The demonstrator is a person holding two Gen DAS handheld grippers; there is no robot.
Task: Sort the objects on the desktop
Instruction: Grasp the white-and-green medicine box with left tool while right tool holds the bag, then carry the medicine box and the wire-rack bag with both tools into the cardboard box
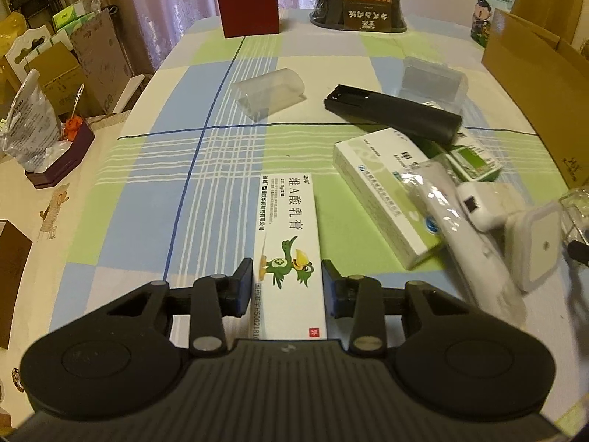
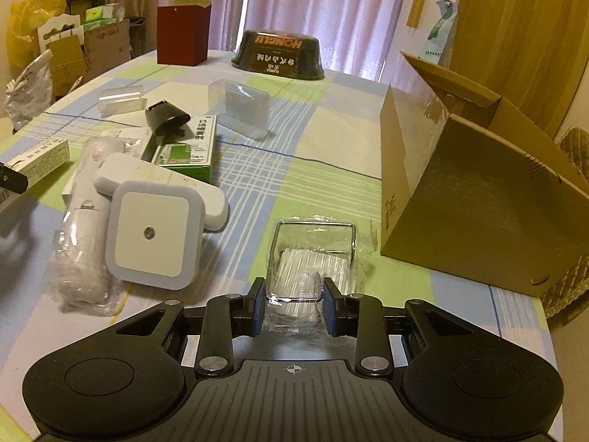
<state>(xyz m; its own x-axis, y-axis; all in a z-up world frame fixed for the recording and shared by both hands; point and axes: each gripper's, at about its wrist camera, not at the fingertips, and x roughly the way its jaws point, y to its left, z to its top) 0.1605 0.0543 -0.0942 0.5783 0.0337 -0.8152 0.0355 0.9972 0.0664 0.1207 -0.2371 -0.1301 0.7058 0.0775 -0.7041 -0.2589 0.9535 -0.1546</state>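
Desktop objects: nearly all unsorted on the table (image 1: 154,169). My left gripper (image 1: 288,287) clasps the ointment box (image 1: 289,254); my right gripper (image 2: 293,304) clasps a clear case (image 2: 313,258). Carton (image 2: 478,199) beside it looks empty. Sorting barely begun, I judge.

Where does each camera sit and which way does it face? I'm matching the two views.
Left wrist: on the left gripper, facing along the table over an ointment box between its fingers.
Right wrist: on the right gripper, facing a clear box, cardboard box to its right.
Shared: red box, black bowl.
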